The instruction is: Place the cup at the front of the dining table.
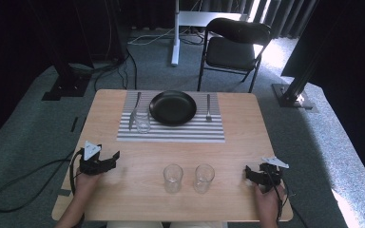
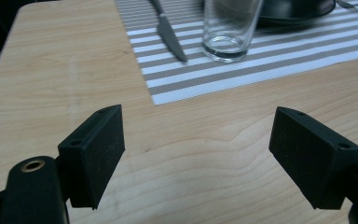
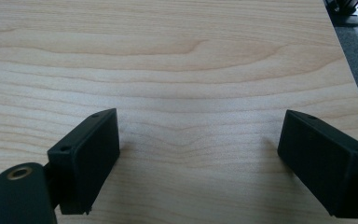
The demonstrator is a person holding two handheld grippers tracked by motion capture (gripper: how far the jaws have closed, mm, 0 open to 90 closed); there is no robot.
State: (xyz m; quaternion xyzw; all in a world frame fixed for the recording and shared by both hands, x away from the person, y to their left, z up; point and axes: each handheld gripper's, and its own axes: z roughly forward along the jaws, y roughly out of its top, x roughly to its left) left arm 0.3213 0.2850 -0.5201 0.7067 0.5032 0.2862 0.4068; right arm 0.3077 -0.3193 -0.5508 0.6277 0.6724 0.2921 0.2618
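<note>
High view: three glasses in all, one on the striped mat (image 1: 171, 130) at the plate's (image 1: 173, 107) eight o'clock, beside the knife (image 1: 134, 111), and two unset ones (image 1: 173, 178) (image 1: 204, 177) between the grippers; a reach seems next, probably calling for a jaw-wide approach. Left gripper view: left gripper (image 2: 196, 154) released, empty, mat glass (image 2: 230, 29) at twelve o'clock. Right gripper view: right gripper (image 3: 198, 163) released over bare table (image 3: 177, 70).

table (image 1: 123, 190): pale wood grain | placemat (image 1: 171, 133) on table: grey and white stripes | plate (image 1: 173, 107) on placemat: black | glasses (image 1: 173, 178) near table's front edge: clear | left gripper (image 2: 196, 154), right gripper (image 3: 198, 158): black jaws | chair (image 1: 235, 45) behind table: black
</note>
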